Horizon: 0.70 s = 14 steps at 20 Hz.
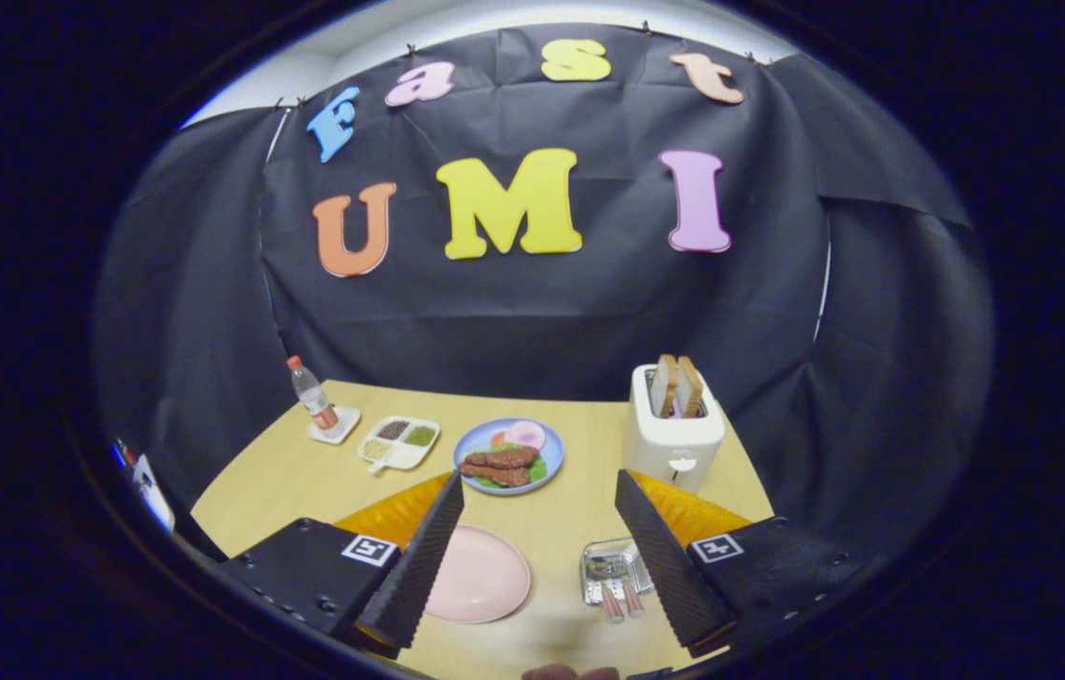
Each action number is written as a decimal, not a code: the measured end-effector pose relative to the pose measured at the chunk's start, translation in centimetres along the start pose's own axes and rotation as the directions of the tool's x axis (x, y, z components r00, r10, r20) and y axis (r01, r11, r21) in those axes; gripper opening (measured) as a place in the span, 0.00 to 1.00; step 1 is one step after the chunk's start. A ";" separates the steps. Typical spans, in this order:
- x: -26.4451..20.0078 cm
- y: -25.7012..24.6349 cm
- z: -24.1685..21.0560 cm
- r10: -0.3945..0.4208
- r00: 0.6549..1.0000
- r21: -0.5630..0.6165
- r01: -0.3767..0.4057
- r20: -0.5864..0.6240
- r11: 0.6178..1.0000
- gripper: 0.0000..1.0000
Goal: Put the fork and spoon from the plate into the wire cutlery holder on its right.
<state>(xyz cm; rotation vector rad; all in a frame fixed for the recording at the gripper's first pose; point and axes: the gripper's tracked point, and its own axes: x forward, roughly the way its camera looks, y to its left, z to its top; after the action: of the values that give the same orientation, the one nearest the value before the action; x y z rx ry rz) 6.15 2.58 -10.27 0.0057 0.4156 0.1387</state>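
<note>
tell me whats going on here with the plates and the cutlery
A hand-held gripper hovers above the wooden table, its fingers wide open and holding nothing. Between them lies the pink plate, which looks bare. To its right, the wire cutlery holder already has two pinkish-handled utensils lying in it, so the job appears done. Beyond the fingers sit a blue plate of food, a white toaster with bread, a divided snack tray and a water bottle.

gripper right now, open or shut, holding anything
gripper: open, jaws wide apart, holding nothing, above the pink plate and the cutlery holder.
</note>
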 end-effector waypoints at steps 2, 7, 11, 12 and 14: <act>-2.4 0.1 0.8 0.000 0.998 0.012 0.000 0.068 1.000 0.97; -7.2 -0.3 2.0 -0.032 0.973 -0.002 0.034 0.230 0.999 0.97; -8.7 -0.3 1.3 -0.064 0.952 0.031 0.058 0.299 0.998 0.97; -9.1 -0.3 1.1 -0.071 0.950 0.024 0.067 0.306 0.997 0.97; -9.9 0.0 0.4 -0.072 0.949 0.023 0.068 0.307 0.997 0.97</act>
<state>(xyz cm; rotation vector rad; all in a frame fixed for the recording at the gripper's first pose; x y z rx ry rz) -2.62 1.29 -5.89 0.0238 0.1039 0.0634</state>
